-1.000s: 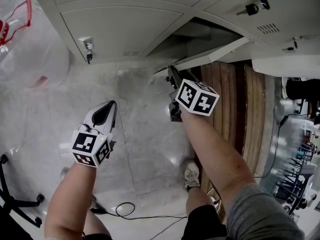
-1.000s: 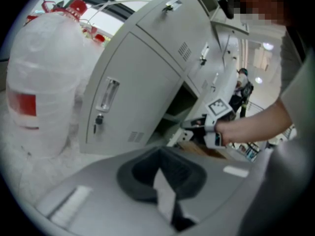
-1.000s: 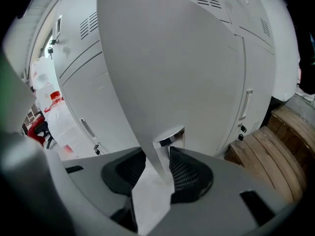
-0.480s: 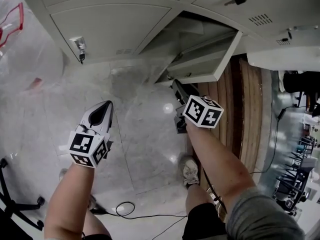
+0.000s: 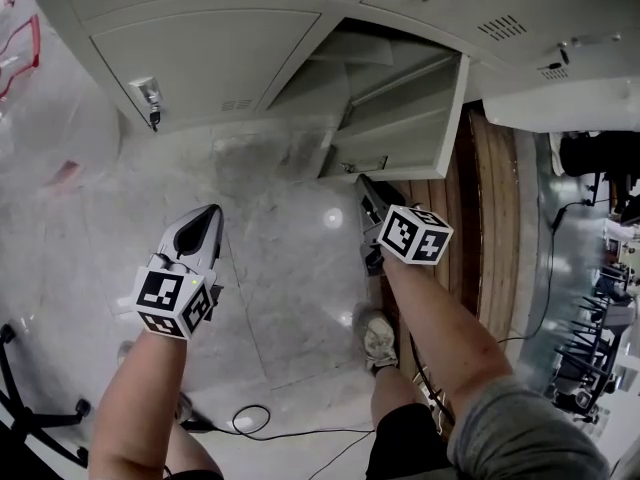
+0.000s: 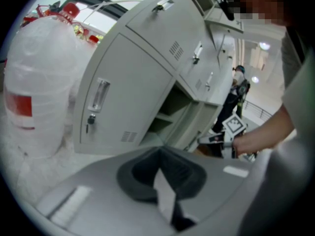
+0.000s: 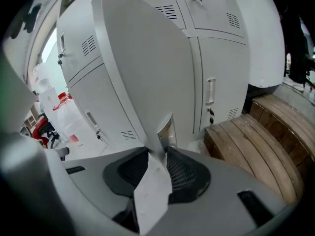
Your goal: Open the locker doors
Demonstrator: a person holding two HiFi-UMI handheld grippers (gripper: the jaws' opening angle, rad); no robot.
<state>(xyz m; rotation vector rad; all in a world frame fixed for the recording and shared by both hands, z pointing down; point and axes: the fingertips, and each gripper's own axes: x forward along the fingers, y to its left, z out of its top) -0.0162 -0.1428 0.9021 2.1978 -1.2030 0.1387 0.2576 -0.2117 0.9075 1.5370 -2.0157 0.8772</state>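
Your right gripper (image 7: 157, 149) was clamped on the free edge of the open locker door (image 7: 147, 68), just below its handle recess (image 7: 166, 129). Its jaws had just been closing, with that edge between them. Your left gripper (image 6: 158, 150) hung with its jaws together and nothing in them, well to the left of the right one.

The likeliest trouble was a slip. The pads held only a thin lip of painted sheet metal, so a pull off the door's arc could have let it slide out. If it had swung freely, the door might have struck the wooden bench (image 7: 261, 141) just to the right of the right gripper. The neighbouring door (image 5: 200, 58), ahead of the left gripper, was still closed with a key (image 5: 152, 103) hanging in its lock. That key looked small for closed jaws to catch squarely. A cable (image 5: 250, 423) looped on the floor behind both grippers, near your shoe (image 5: 380, 346), and could have snagged a step back.

The lockers were smooth, pale grey steel, flat-panelled with small louvred vents. The bench was made of brown slats with visible grain. The floor (image 5: 270, 258) was glossy, veined stone tile.
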